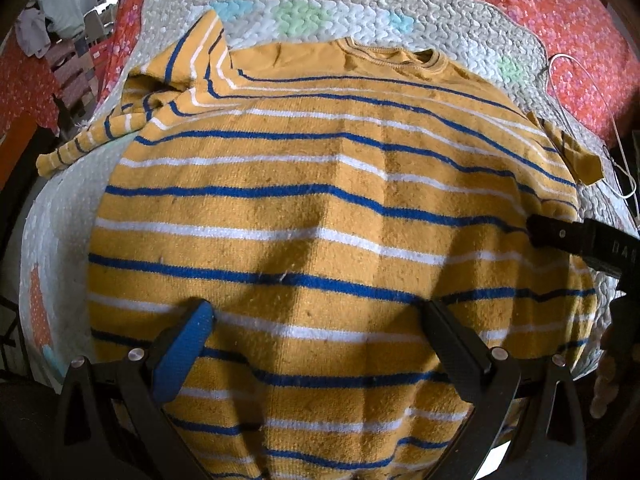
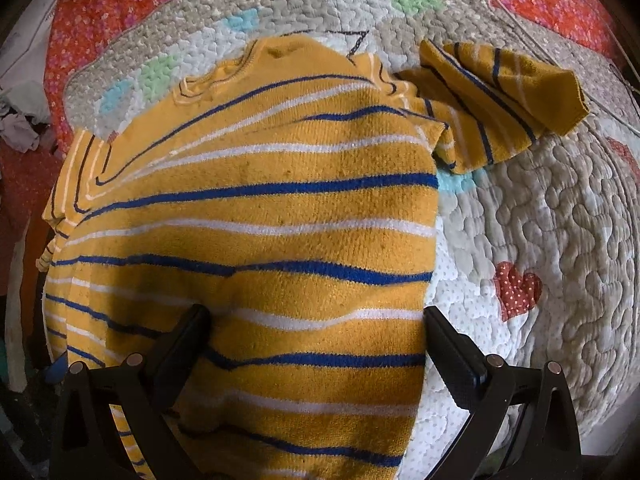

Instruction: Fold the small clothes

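Observation:
A small yellow sweater with blue and white stripes lies flat on a quilted mat, collar at the far side. Its left sleeve is bunched at the upper left; its right sleeve lies out to the right. My left gripper is open, low over the sweater's lower middle. My right gripper is open over the sweater's right side edge, its right finger over the mat. A finger of the right gripper shows at the right edge of the left wrist view.
The pale quilted mat with coloured patches lies on a red floral bedspread. A white wire hanger lies at the mat's right edge. Clutter and clothes sit beyond the bed at far left.

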`<state>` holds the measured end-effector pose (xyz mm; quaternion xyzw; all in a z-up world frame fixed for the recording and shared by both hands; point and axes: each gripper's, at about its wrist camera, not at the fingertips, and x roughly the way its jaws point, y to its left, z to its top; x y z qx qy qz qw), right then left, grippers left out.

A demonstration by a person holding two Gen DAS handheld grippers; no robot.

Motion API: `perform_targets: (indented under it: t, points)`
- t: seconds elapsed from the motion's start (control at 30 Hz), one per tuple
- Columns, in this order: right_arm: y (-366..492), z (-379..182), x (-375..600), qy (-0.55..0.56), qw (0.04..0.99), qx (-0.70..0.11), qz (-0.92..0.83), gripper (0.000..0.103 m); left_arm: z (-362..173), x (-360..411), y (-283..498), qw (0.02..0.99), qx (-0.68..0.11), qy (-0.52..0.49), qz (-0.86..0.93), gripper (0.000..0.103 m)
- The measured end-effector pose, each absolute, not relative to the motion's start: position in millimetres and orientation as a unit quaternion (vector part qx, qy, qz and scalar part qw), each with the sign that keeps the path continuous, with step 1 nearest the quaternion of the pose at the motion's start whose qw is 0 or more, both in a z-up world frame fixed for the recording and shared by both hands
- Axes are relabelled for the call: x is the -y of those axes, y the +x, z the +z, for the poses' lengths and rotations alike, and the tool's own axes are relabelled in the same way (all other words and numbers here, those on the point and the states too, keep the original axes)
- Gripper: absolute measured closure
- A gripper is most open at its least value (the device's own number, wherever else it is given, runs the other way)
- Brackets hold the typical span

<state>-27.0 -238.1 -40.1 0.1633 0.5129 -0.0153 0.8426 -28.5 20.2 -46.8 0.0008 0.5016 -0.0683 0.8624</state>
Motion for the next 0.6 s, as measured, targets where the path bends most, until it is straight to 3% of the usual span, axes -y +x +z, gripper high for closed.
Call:
perform_targets:
  t: [0.13, 0.23, 0.37, 0.6]
  points:
    - [-30.3, -29.9, 236.8, 0.142, 0.852, -0.503, -0.016, 0.001, -39.2, -15.1, -31.4, 0.861, -0.505, 0.017, -0.064, 0.001]
    - [-50.8, -8.5, 232.3, 0.112, 0.879, -0.461, -0.036, 0.001, -25.9, -11.6, -42.0, 0.859, -0.508, 0.023, -0.062, 0.012]
    - [-89.1, 13.6, 227.5, 0.091, 0.907, -0.408, -0.045, 0.001, -7.2, -8.7, -58.1, 0.862, -0.502, 0.013, -0.066, 0.012]
    - [-129.1, 3.2, 228.0, 0.083, 0.911, -0.402, -0.034, 0.006, 7.6, 7.3, -83.1, 0.867, -0.495, 0.026, -0.057, 0.012]
